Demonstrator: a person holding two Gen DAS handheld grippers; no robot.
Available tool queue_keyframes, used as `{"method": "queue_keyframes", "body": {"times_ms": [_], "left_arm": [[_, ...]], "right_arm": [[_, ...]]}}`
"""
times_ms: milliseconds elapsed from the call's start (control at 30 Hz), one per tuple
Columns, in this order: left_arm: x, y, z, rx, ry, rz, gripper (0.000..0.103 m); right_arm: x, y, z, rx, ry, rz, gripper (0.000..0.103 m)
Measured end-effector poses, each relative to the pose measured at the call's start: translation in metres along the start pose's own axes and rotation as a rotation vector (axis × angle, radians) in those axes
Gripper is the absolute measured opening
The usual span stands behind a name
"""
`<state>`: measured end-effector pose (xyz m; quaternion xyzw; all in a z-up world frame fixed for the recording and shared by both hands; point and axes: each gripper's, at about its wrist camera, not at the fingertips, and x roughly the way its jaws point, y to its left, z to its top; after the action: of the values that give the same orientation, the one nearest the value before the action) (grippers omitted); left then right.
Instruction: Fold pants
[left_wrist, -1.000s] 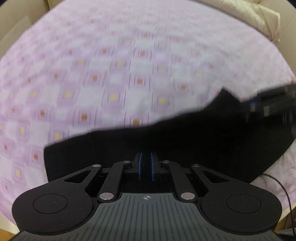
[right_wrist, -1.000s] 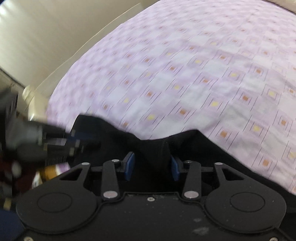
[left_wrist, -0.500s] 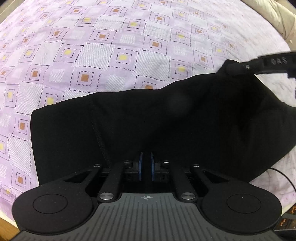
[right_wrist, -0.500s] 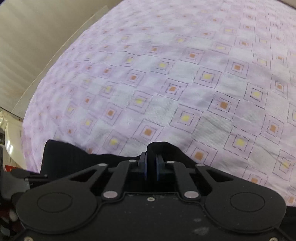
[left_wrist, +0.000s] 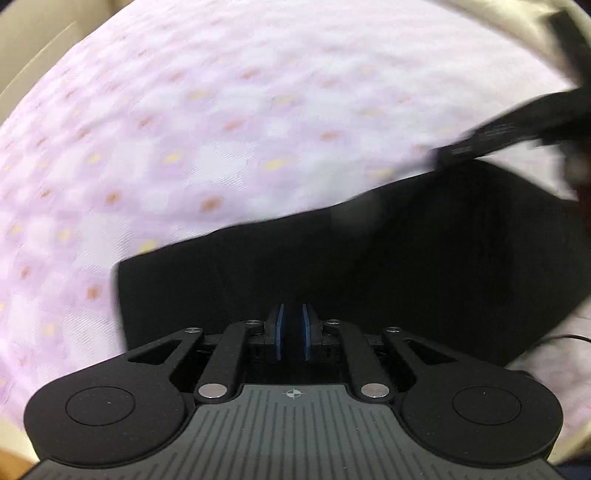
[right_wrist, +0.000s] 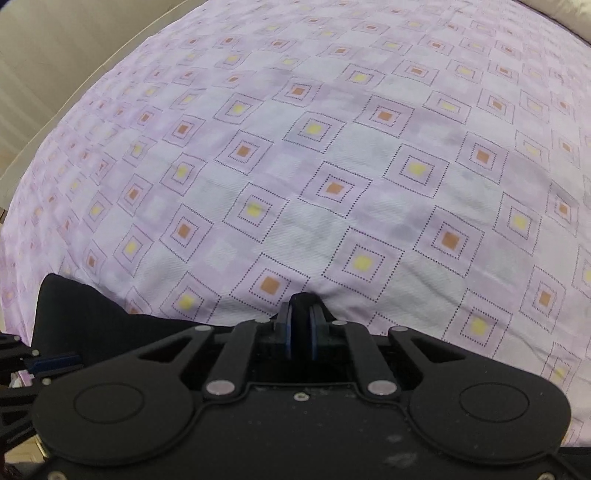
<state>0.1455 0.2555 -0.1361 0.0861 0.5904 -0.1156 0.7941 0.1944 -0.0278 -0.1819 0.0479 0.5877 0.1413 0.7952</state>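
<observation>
Left wrist view: the left gripper (left_wrist: 291, 332) has its blue pads drawn nearly together, pinching the near edge of the black pants (left_wrist: 369, 266), which spread ahead of the fingers and off to their right over the lilac diamond-print bedsheet (left_wrist: 184, 129). Up at the right, blurred, the right gripper (left_wrist: 491, 138) meets the far edge of the cloth.

In the right wrist view its fingers are clamped on a small peak of black fabric (right_wrist: 301, 301) that sticks up between the pads; the rest of the garment trails to their left and below, with bare sheet ahead.

Both hands hold an edge, so this looks like the start of a fold. The next move likely calls for carrying both held points together, evenly, so the cloth stays taut and lands square.
</observation>
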Motion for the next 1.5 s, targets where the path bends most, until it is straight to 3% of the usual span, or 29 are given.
{"method": "queue_keyframes", "body": {"times_ms": [100, 233, 333, 400, 500, 600, 700, 867, 967, 1133, 1200, 1300, 1367, 1500], "left_arm": [[0.010, 0.021, -0.001, -0.069, 0.008, 0.019, 0.007], [-0.003, 0.028, 0.000, -0.061, -0.001, 0.080, 0.008], [-0.013, 0.036, -0.002, -0.111, -0.015, 0.072, 0.008], [-0.019, 0.041, -0.005, -0.131, -0.030, 0.054, 0.008], [-0.019, 0.040, -0.006, -0.147, -0.029, 0.044, 0.008], [-0.021, 0.039, -0.008, -0.162, -0.028, 0.032, 0.008], [-0.027, 0.039, -0.010, -0.158, -0.033, 0.032, 0.008], [-0.033, 0.031, -0.018, -0.113, -0.023, 0.041, 0.008], [-0.034, 0.020, -0.016, -0.076, -0.036, 0.022, 0.008], [-0.028, -0.014, -0.004, -0.018, -0.049, -0.048, 0.008], [-0.027, -0.032, 0.000, 0.019, -0.057, -0.070, 0.008], [-0.029, -0.059, 0.004, 0.057, -0.070, -0.101, 0.008], [-0.029, -0.079, 0.004, 0.084, -0.068, -0.112, 0.008], [-0.032, -0.118, -0.001, 0.127, -0.070, -0.110, 0.008]], "right_arm": [[0.000, 0.003, -0.001, -0.001, -0.005, -0.013, 0.011], [-0.015, 0.012, -0.007, -0.010, -0.067, -0.069, 0.026], [-0.040, 0.033, -0.017, -0.080, -0.167, -0.115, 0.027], [-0.054, 0.051, -0.028, -0.135, -0.206, -0.059, 0.023], [-0.054, 0.084, -0.047, -0.238, -0.163, 0.019, 0.010], [-0.033, 0.110, -0.059, -0.319, -0.099, 0.031, 0.010], [-0.002, 0.126, -0.055, -0.358, -0.041, -0.014, 0.009], [0.008, 0.135, -0.036, -0.326, -0.069, -0.019, 0.008], [-0.008, 0.130, -0.039, -0.288, -0.103, -0.010, 0.012], [-0.059, 0.100, -0.086, -0.197, -0.174, -0.059, 0.018], [-0.077, 0.082, -0.110, -0.157, -0.199, -0.130, 0.025], [-0.102, 0.050, -0.146, -0.069, -0.242, -0.304, 0.038], [-0.111, 0.024, -0.166, 0.000, -0.219, -0.402, 0.039], [-0.115, -0.035, -0.192, 0.080, -0.134, -0.337, 0.039]]}}
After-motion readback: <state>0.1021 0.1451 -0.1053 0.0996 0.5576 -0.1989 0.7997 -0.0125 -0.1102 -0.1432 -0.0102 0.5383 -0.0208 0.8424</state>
